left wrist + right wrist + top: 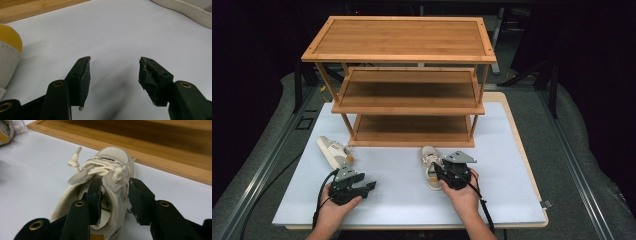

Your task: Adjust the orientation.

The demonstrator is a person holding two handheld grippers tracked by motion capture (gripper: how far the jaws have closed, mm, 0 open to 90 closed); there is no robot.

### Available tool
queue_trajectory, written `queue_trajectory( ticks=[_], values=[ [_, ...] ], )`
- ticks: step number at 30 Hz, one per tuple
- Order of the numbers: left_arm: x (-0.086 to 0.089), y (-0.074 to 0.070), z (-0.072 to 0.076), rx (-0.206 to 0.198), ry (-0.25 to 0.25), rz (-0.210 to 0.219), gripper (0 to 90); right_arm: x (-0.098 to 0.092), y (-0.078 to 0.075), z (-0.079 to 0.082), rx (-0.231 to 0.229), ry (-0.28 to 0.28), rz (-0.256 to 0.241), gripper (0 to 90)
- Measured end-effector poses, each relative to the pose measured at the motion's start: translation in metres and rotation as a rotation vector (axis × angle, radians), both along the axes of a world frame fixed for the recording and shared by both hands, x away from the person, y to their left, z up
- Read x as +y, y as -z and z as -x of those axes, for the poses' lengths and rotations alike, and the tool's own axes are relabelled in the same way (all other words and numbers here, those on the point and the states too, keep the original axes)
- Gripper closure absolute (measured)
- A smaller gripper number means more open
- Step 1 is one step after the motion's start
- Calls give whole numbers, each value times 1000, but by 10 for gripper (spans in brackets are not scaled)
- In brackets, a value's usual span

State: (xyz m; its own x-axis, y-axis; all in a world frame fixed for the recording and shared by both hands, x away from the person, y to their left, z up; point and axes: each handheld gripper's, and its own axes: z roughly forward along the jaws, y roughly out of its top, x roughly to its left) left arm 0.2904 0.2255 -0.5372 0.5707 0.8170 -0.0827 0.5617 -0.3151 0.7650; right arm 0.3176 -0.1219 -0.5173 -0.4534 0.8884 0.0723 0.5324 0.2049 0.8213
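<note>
A three-tier bamboo shelf rack, warm brown with visibly striped slats and slim angled legs, stood at the far middle of a smooth, matte white board laid over a grey table. Two small off-white sneakers lay on the board in front of the rack. The left sneaker, rubber-soled with a yellow lining, lay on its side at the near left of the rack, just beyond the left gripper. That gripper's black jaws, one with a torn, ragged pad, stood well apart over bare board, holding nothing. The right sneaker, of perforated leather-like material with knotted white laces, sat upright near the rack's bottom shelf, toe pointing toward it. The right gripper came at it from the heel end: one jaw was inside the shoe's opening, the other outside, the side wall of the collar between them, apparently pinched. A hand held this gripper from the near edge.
</note>
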Motion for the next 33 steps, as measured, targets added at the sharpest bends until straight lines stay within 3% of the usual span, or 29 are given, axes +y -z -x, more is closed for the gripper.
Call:
queue_trajectory(
  ticks=[4,10,14,24,27,30,33],
  values=[
    [0,-1,1,-1,0,1,425,-2,1,-2,9,-8,-32,648],
    [1,-1,1,-6,-3,1,425,-3,-3,2,-23,31,0,735],
    [1,-1,0,-3,-2,2,425,-8,-5,4,-19,56,-19,761],
    [3,-2,1,-7,-4,6,425,-18,-15,16,-85,114,38,779],
    [3,-4,2,-11,-4,9,425,-30,-24,28,-112,151,99,781],
    [2,-4,3,-14,-3,13,425,-40,-25,38,-118,175,156,781],
    [1,-5,4,-15,0,17,427,-51,-21,46,-95,207,158,779]
  ],
)
